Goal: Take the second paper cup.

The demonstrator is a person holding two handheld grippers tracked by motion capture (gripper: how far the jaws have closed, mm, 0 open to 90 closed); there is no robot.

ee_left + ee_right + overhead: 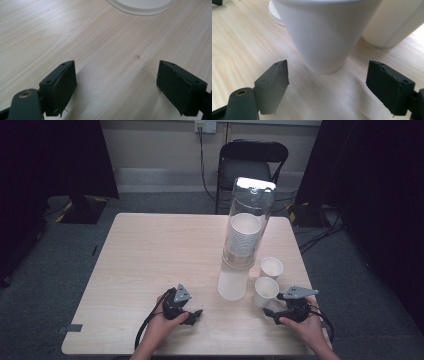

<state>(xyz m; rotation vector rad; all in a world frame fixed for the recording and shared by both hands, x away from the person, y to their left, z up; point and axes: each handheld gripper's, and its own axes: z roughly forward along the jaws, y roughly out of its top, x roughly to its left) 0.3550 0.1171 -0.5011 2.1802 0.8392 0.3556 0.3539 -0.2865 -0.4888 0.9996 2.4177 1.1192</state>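
Light wood-grain table (150,255), square-topped, stood on grey carpet. On it: a tall clear cup dispenser (243,240) holding a stack of white cups, and two loose white paper cups (265,291) (271,268) just beside its base.

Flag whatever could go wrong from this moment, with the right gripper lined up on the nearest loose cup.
1. The near cup stands close to the far cup; the open right gripper closing wide could nudge the neighbour.
2. The cup looks light and thin-walled, so a hard squeeze might crush or tip it.
3. The tall cup dispenser stands beside both; a sideways sweep could bump it.
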